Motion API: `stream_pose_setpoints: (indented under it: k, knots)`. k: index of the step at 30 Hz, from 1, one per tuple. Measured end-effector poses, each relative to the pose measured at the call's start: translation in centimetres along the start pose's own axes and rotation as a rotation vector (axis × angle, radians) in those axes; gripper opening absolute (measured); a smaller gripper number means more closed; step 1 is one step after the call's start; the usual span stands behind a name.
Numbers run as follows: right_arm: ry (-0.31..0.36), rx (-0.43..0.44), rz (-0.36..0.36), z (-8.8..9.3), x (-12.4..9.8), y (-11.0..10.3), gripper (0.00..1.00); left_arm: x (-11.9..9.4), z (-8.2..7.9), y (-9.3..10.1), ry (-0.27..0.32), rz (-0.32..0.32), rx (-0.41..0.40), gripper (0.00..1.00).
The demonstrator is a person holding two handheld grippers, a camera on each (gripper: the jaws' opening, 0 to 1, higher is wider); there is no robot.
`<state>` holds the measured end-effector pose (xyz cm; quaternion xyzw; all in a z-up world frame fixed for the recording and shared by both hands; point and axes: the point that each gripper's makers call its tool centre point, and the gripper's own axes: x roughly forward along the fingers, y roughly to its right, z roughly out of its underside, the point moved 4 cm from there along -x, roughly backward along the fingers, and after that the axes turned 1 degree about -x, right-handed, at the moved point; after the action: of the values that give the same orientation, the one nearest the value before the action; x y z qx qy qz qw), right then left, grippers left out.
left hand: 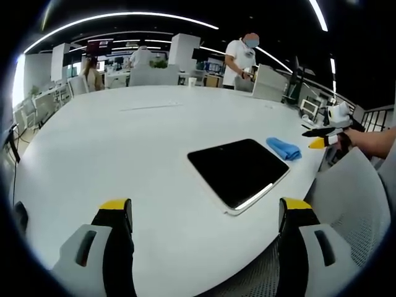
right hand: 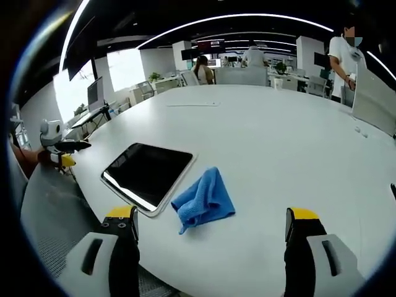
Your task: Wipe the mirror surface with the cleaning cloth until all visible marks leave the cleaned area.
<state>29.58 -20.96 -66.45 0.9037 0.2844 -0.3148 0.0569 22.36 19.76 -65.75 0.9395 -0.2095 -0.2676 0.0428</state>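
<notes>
The mirror [left hand: 238, 170] is a dark rectangular pane in a thin pale frame, lying flat on the white table [left hand: 124, 154] near its edge. Just beyond it lies the crumpled blue cleaning cloth [left hand: 284, 148]. My left gripper [left hand: 206, 210] is open and empty, short of the mirror. My right gripper [left hand: 323, 137] hovers off the table edge past the cloth. In the right gripper view, the cloth [right hand: 204, 199] touches the mirror [right hand: 148, 172] at one side. My right gripper [right hand: 211, 216] is open just before the cloth, holding nothing. My left gripper [right hand: 62, 151] shows at the far left.
Grey mesh chairs [left hand: 352, 198] [right hand: 55, 210] stand against the table's near edge. A person [left hand: 241, 59] stands at the far end, others sit further back among desks and monitors. The wide white tabletop [right hand: 278, 136] stretches away behind the mirror.
</notes>
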Motion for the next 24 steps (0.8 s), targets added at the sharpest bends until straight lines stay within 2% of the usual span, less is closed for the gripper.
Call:
stream_pose_setpoints:
  k: [15,19,21,24]
  knots:
    - [-0.002,0.006,0.005,-0.1,-0.1,-0.1,0.98,0.0,0.1,-0.1,-0.002,-0.002,-0.002,0.97]
    - [-0.003,0.007,0.014,-1.3,-0.2,-0.2,0.98,0.0,0.1,-0.1,-0.001,-0.003,-0.001,0.97]
    - [-0.027,0.006,0.023,-2.0,-0.3,-0.2,0.91,0.0,0.1,-0.1,-0.002,-0.003,0.003,0.97]
    - [-0.017,0.039,0.031,-3.5,0.0,-0.3,0.86,-0.1,0.0,-0.2,0.005,-0.005,0.0,0.97]
